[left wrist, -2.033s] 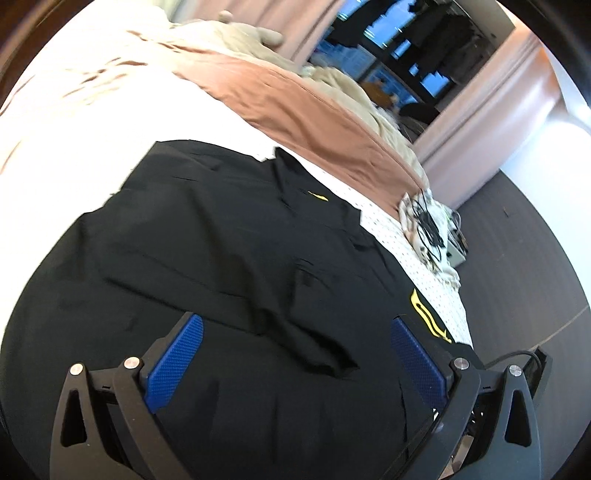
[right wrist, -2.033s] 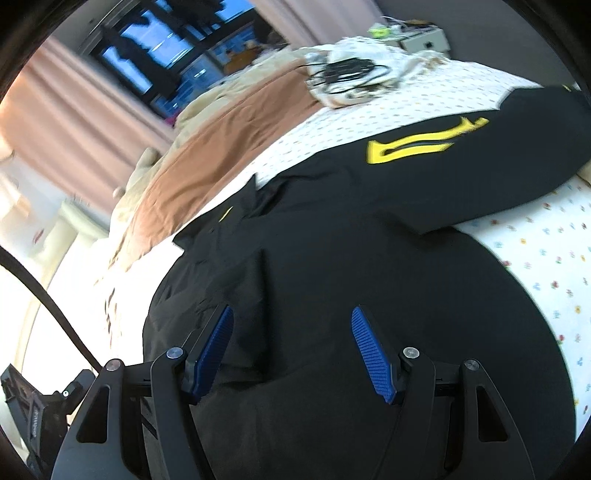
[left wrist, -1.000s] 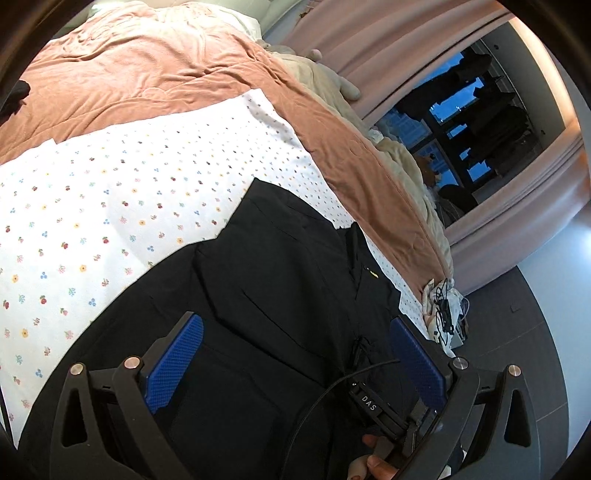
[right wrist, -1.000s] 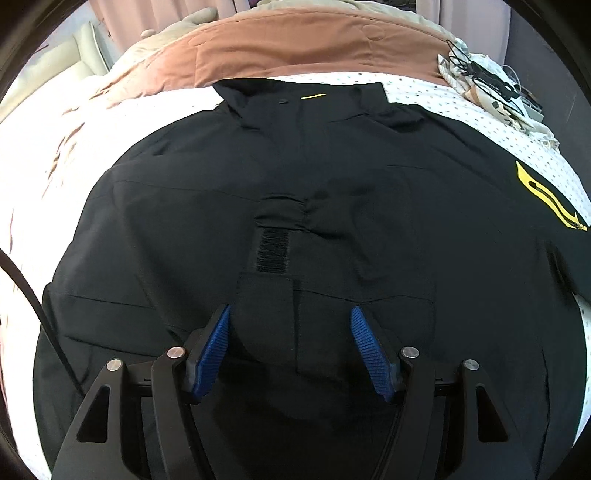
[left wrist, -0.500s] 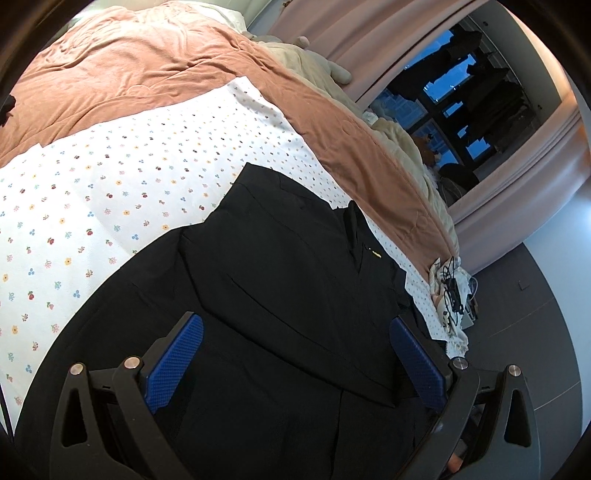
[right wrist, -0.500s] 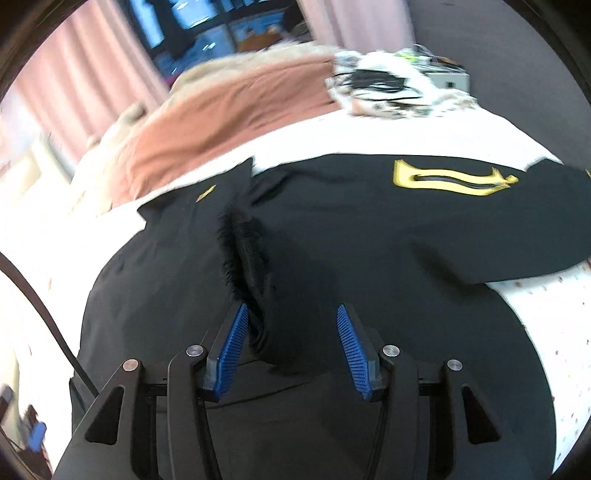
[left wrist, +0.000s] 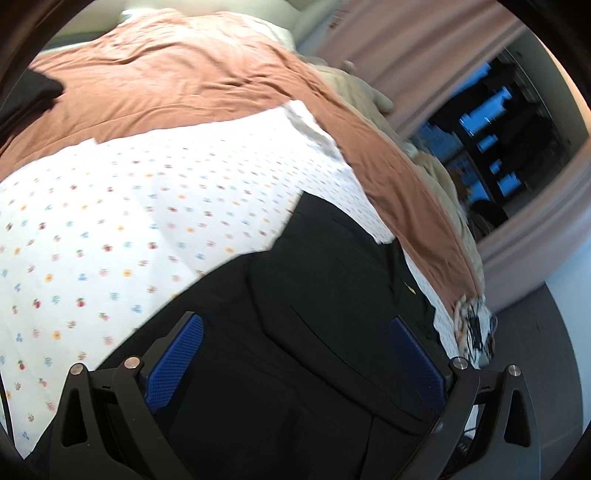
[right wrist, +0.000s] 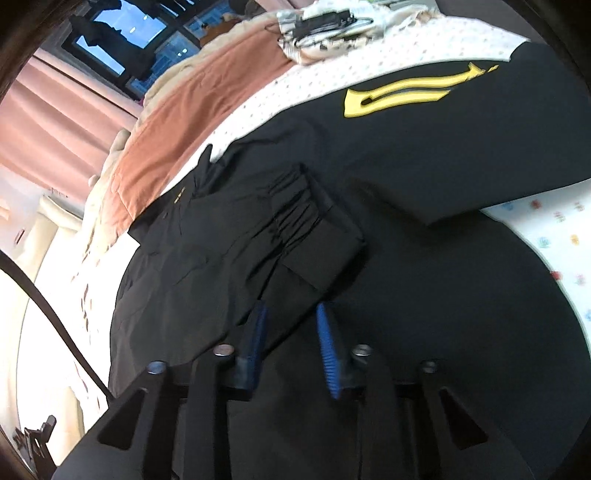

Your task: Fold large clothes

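A large black jacket (left wrist: 332, 295) lies spread on a flower-print bed sheet (left wrist: 129, 221). My left gripper (left wrist: 295, 354) hovers open over its near part, with nothing pinched between the blue pads. In the right wrist view the jacket (right wrist: 424, 277) shows a yellow emblem (right wrist: 402, 94) on its far sleeve. The other sleeve is folded across the front, and its gathered cuff (right wrist: 317, 236) lies just beyond my right gripper (right wrist: 291, 332). That gripper's jaws are closing, narrow now, with black sleeve cloth pinched between the pads.
A brown blanket (left wrist: 184, 81) covers the far side of the bed, with a dark garment (left wrist: 26, 92) on it at the left. A bundle of cables on patterned cloth (right wrist: 325, 26) sits at the bed's corner. Pink curtains (right wrist: 55, 122) and grey floor (left wrist: 535, 314) lie beyond.
The right gripper's jaws went from wide around the sleeve to narrow on it, and it rolled and swung, bringing the cuff down across the jacket front. The left view shifted slightly.
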Available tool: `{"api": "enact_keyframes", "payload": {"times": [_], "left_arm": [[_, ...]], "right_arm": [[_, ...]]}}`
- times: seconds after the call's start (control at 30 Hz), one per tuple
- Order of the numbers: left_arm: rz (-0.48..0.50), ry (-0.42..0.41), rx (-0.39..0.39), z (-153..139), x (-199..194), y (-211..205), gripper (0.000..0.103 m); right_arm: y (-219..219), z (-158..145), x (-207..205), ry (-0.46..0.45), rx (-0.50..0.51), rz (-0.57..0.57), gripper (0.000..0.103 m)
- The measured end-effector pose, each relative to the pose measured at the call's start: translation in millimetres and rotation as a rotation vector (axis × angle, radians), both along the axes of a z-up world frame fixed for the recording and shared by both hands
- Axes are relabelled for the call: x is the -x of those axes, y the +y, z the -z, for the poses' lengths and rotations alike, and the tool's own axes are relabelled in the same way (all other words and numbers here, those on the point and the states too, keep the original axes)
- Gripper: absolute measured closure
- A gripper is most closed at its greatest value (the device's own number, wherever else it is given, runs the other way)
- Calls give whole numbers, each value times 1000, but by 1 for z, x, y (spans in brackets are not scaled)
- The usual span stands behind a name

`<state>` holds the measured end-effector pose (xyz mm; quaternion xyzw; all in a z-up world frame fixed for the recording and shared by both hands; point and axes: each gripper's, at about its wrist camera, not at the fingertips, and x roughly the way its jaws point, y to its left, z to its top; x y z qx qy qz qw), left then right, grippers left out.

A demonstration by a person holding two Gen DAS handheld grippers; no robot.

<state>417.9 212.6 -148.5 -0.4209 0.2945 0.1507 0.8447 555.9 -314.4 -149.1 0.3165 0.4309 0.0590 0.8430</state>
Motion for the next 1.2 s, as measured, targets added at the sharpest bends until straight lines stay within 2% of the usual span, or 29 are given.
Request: {"api": "enact_keyframes", "payload": {"times": [0.07,0.1,0.3,0.53,0.63,0.7,0.73,0.77,0.8,1.03,1.2], "left_arm": [[-28,4,7,3,3,6,0],[-39,5,7,3,5,8,0],[-60,3,0,2,8,9,0],[-2,-9,-34,-5,0,-7,0],[47,-14,-67,-11,-8,-23,0],[77,-17,-82,-14,-12,-33,0],[87,-20,-89,-15,-13,-38,0],[99,-21,-96,-16,-15,-43,0],[112,-22,-102,-17,-17,-48,0],[188,-29,-129,-18,-28,-77,0],[210,-19,-132,-16,-32,-86,0]], "right_arm": [[5,3,-5,0,1,-8,101],[5,6,-9,-5,-9,-12,102],[19,-2,-2,-13,-22,-37,103],[16,-16,6,-3,5,-11,102],[10,-32,17,-40,38,17,92],[0,-37,24,-58,26,40,72],[-4,-39,26,-63,23,53,65],[-9,-41,29,-69,23,68,51],[-15,-42,33,-79,21,88,46],[-54,-41,54,-90,27,245,46],[-78,-26,61,-63,4,338,46]]}}
